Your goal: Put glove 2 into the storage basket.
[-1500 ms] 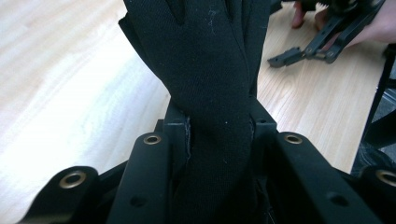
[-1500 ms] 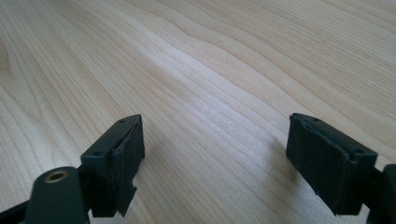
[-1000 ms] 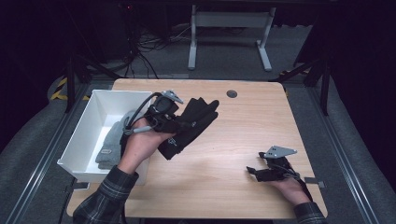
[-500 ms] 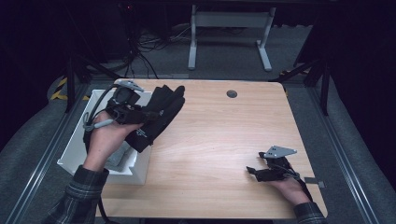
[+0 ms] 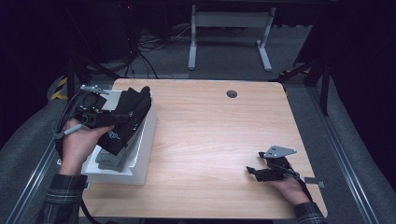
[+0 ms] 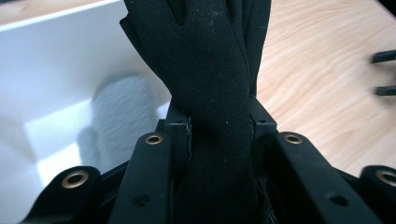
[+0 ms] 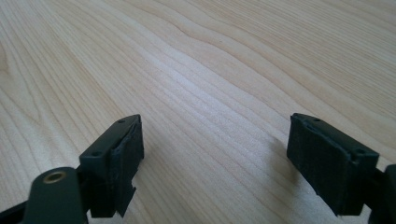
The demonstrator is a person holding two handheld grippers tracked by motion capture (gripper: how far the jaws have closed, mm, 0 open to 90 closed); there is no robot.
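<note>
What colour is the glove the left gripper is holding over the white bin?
Black. The glove shows best in the left gripper view, clamped between the jaws.

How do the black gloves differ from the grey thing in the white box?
The black gloves hang pinched in the left tool, above the white box; the grey glove lies loose on its floor. The black ones look smooth, the grey one fuzzy. Both are soft cloth.
</note>
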